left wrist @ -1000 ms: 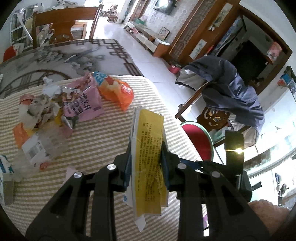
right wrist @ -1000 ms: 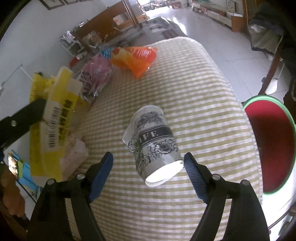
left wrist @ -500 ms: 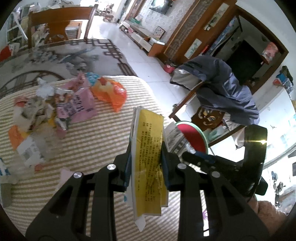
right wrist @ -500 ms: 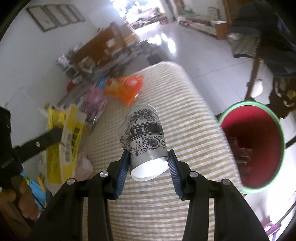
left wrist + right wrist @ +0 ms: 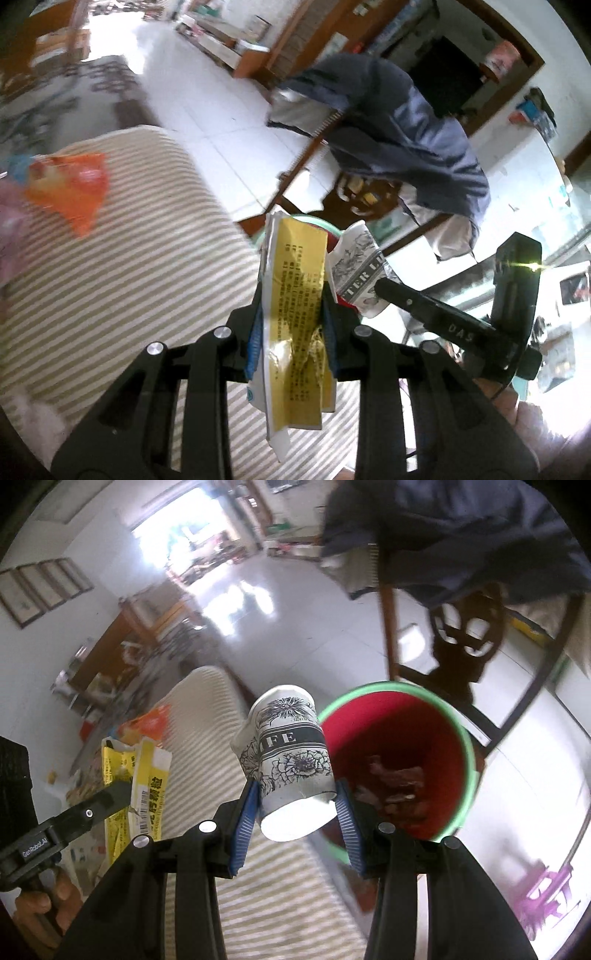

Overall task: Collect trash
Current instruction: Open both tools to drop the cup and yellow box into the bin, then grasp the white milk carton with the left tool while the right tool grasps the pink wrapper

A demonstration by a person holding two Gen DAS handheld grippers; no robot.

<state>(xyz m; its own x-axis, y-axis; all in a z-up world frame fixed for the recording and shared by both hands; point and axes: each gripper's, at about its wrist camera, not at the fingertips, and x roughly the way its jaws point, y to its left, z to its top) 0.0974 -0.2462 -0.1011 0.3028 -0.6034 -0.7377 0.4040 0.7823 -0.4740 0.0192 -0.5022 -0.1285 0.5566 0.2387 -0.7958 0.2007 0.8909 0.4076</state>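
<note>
Two pieces of trash are riding toward the bin [image 5: 466, 746] at once: you are clamping the cup [image 5: 291, 760] in the right jaws [image 5: 295, 816] and the yellow wrapper [image 5: 295, 295] in the left jaws [image 5: 293, 339]. Keep both grips firm until each load is hanging over the bin's red mouth. The cup is sitting crosswise between the pads, just beside the bin's rim; the wrapper is standing flat between its pads, nearing that rim above the desk [image 5: 129, 258].
</note>
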